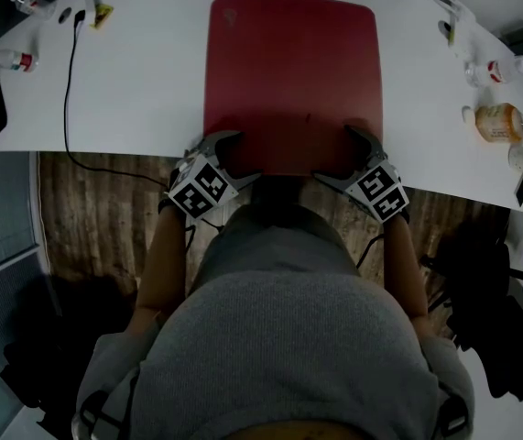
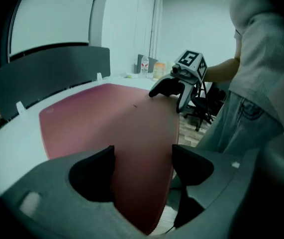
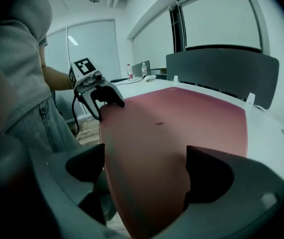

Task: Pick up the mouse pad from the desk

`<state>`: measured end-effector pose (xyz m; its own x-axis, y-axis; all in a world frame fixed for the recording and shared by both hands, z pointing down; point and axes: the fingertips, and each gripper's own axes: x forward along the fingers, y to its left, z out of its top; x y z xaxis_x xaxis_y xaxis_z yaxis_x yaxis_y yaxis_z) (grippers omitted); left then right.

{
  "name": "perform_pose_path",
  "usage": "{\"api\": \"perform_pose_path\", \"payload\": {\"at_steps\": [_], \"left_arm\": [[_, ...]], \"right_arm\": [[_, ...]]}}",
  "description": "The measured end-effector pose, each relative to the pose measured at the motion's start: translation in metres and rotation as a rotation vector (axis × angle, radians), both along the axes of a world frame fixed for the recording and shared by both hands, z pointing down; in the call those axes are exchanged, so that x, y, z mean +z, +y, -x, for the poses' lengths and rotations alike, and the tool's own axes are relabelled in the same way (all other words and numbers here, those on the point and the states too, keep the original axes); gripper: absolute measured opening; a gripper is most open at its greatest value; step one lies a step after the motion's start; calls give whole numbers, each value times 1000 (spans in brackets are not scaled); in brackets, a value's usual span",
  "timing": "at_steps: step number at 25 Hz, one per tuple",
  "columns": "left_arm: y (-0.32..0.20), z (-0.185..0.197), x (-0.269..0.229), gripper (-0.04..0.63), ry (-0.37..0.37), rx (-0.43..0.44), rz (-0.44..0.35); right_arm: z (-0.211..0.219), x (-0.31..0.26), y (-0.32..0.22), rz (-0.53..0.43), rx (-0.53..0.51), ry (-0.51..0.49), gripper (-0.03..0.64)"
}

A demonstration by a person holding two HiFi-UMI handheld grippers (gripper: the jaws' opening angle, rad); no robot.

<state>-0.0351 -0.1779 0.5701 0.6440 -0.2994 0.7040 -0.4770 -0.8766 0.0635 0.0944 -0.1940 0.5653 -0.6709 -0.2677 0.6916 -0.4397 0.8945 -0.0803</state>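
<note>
Step in hand: approach to the grasp, nothing lifted yet. The red mouse pad [image 1: 293, 81] lay flat on the white desk [image 1: 142, 90], its near edge at the desk's front. The left gripper [image 1: 238, 159] and right gripper [image 1: 339, 157] stood at that edge's two corners. Each had its jaws wide apart, one above the pad and one below, neither pressing. Judged next: close both, then lift evenly. Beside the pad lay a black cable [image 1: 69, 81] and bottles [image 1: 499, 122], with wood floor [image 1: 96, 209] below.
</note>
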Motion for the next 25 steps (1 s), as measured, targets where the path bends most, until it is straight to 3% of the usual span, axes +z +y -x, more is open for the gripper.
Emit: {"api": "perform_pose_path", "payload": {"at_steps": [8,14,16,18,25], "left_arm": [[0,2,7,352,-26,-8,-39],[-8,7,0,297,8,-20,-3],[-12,10,-1,268,15,-43,7],[-17,14,-1,196,14,-75,7],[-22,16,0,169,0,-112,17]], "right_arm": [[2,7,1,-18,-16,55,495],[0,5,-2,-11,-7,47,489],[-2,4,-4,-10,6,41,475],[-4,2,-9,-11,33,39,411],[-6,2,-14,-10,65,46,371]]}}
